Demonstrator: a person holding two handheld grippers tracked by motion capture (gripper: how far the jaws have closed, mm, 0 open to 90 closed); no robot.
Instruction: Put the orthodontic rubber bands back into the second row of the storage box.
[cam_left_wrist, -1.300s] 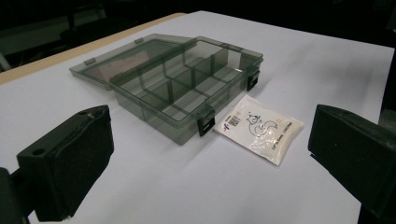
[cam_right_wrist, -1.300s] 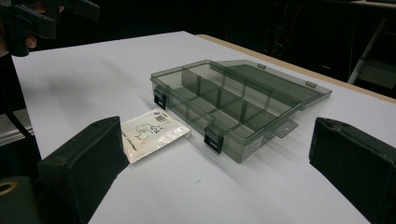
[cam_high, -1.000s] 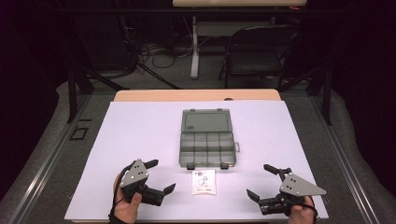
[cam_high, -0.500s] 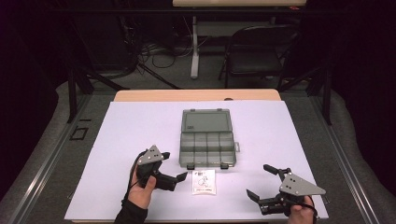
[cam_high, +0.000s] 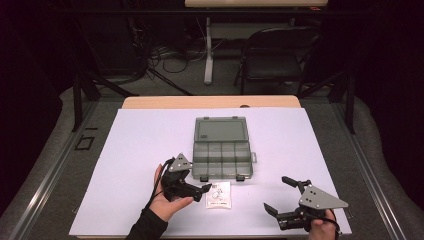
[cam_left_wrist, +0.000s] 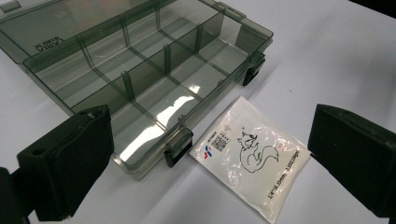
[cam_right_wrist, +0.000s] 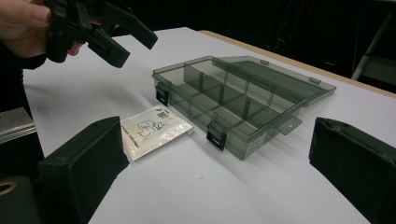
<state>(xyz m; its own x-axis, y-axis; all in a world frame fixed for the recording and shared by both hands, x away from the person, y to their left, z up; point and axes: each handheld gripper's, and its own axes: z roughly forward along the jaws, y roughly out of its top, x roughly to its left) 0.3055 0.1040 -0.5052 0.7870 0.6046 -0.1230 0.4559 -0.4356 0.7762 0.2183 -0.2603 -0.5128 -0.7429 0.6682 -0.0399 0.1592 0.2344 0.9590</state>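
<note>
A smoky clear compartment box lies open mid-table, its lid folded flat behind it and its cells bare. Just in front of its near latches rests a small white packet printed with a squirrel drawing. My left gripper hovers open at the packet's left, tilted toward it. In the left gripper view the packet and the box's front wall lie between the wide-apart jaws. My right gripper is open near the front right edge, with the box and packet ahead of it.
White sheet covers the table, with a wooden strip along the far edge. A folding chair and cables stand on the dark floor beyond. In the right gripper view, the left gripper hangs at upper left.
My left gripper has moved forward and to the right, up to the packet and the box's front corner. The right gripper has stayed in place.
</note>
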